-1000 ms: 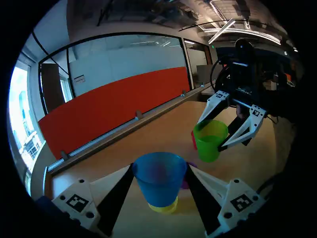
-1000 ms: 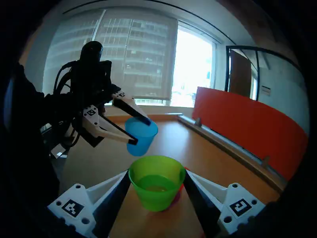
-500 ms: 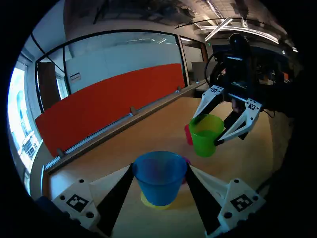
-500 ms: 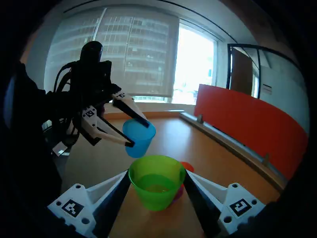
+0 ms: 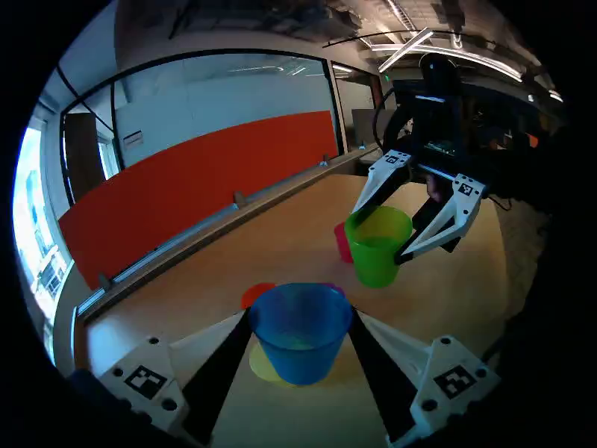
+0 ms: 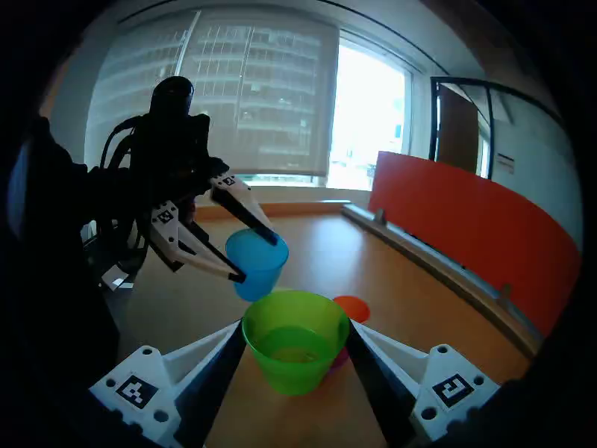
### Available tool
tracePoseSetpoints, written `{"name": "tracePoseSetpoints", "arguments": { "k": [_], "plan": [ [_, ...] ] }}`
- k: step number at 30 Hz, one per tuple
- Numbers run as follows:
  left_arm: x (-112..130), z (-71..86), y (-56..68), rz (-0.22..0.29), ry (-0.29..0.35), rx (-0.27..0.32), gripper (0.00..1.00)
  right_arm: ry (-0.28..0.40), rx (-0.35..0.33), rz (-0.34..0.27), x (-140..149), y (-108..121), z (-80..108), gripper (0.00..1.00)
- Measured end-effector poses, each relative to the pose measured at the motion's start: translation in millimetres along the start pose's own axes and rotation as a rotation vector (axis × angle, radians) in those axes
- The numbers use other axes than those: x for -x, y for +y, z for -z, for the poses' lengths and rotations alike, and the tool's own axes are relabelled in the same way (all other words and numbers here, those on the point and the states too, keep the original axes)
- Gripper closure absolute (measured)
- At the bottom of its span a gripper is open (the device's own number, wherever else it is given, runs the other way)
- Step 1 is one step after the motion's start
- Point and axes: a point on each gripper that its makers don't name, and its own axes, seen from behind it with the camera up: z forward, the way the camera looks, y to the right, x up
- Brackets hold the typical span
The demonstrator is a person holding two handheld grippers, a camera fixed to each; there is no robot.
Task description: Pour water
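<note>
1. The blue cup [image 5: 300, 343] is pinched between both fingers of the left tool [image 5: 298, 315], and the green cup [image 6: 296, 351] is pinched the same way by the right tool [image 6: 296, 328]. Both cups appear to be held off the worktop [image 6: 403, 299], over its middle and well apart from the edge lined by the orange screen [image 5: 209, 194].
2. Water [image 6: 295, 355] is seen in the green cup. Whether any is in the blue cup cannot be told.
3. The cups are near each other but apart. If the green cup were tipped before its rim had been brought over the blue cup's mouth, water would be spilled onto the worktop.
4. The cups are tapered and look smooth. Once the green cup is tilted, its load would be shifted toward the rim, so it could be rotated or slid out of the pinch.
5. A fast tilt could send the stream past the far wall of the blue cup.
6. If the rims were knocked together, the blue cup could be twisted in its grip.
7. Any spill would land on the yellow disc [image 5: 261, 364], the orange disc [image 6: 352, 308] and the pink cup [image 5: 342, 243] just behind the green one.
</note>
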Motion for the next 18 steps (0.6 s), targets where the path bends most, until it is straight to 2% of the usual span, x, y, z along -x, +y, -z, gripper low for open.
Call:
{"name": "tracePoseSetpoints", "arguments": {
  "k": [18],
  "plan": [
    [15.8,-7.6,18.1,0.037,-0.001,0.039,0.11,-0.035,-0.006,-0.013,16.5,-3.4,0.6,0.07]
  ]
}}
